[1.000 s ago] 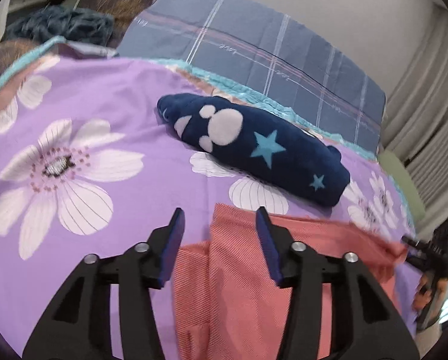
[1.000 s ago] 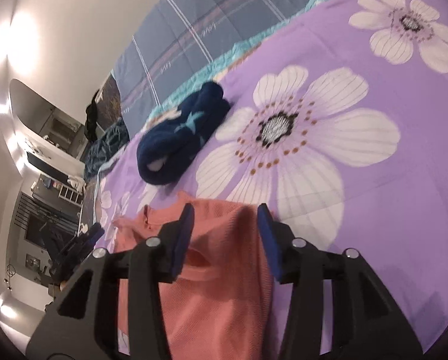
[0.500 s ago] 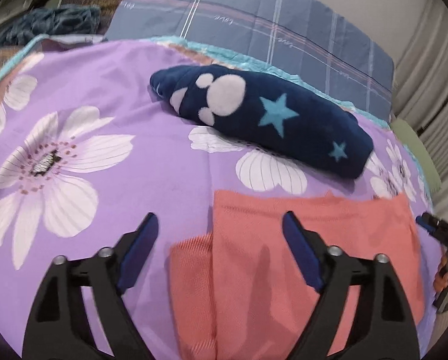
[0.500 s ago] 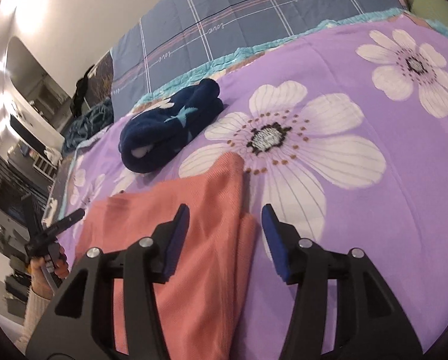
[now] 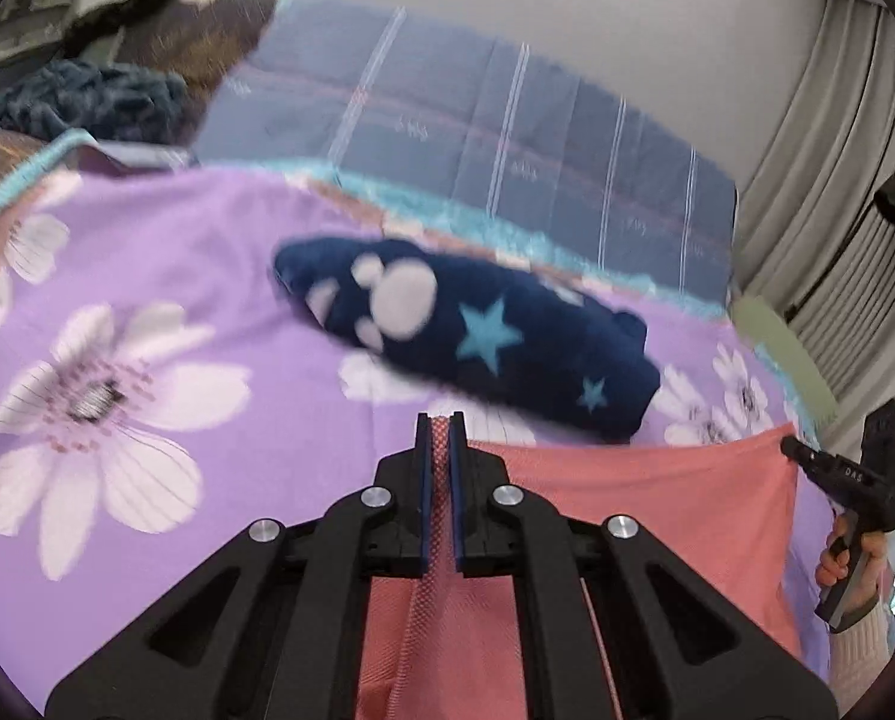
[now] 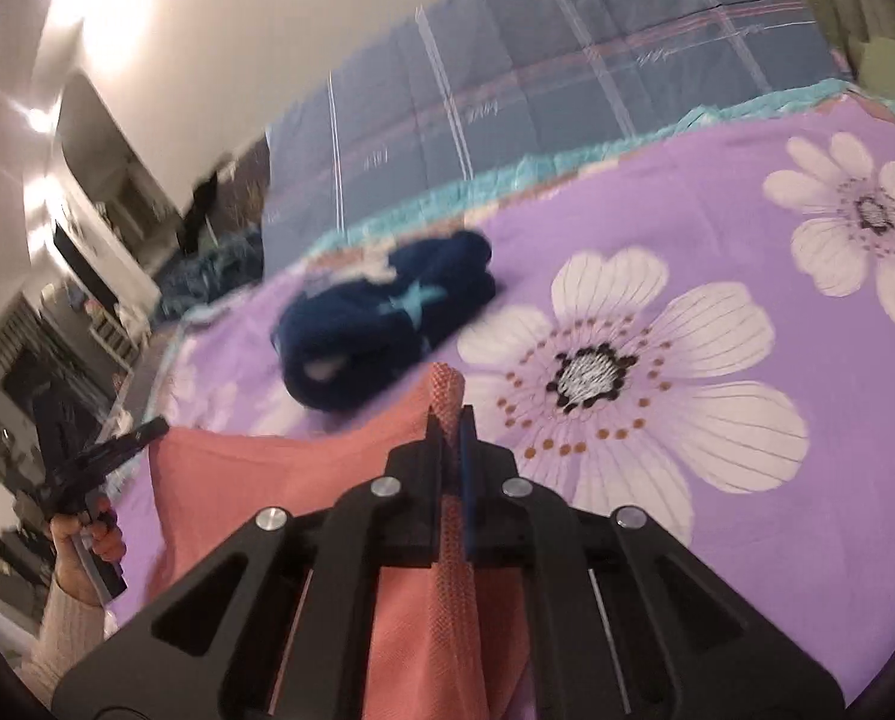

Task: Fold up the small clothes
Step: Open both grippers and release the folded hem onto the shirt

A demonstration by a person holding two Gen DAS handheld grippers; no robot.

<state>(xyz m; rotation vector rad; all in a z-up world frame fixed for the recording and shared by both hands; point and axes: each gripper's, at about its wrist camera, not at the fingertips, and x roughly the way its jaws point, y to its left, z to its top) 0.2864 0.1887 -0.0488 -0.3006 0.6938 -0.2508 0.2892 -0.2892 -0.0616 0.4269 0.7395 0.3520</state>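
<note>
A purple bedspread with big white flowers (image 5: pixel 165 276) covered the bed, with a blue plaid quilt (image 5: pixel 477 138) lying behind it along the wall. The salmon-pink garment (image 5: pixel 657 504) was stretched between the two grippers, just above the spread, its top edge drawn taut. Just beyond it lay a folded navy fleece garment with paw prints and stars (image 5: pixel 465 330), resting on the spread beside the pink edge; whether the two touched could not be told. The left gripper (image 5: pixel 440 420) had its fingers pressed together on one corner of the pink cloth, and the right gripper (image 6: pixel 449 414) likewise pinched the opposite corner, a tuft of fabric poking past its tips.
</note>
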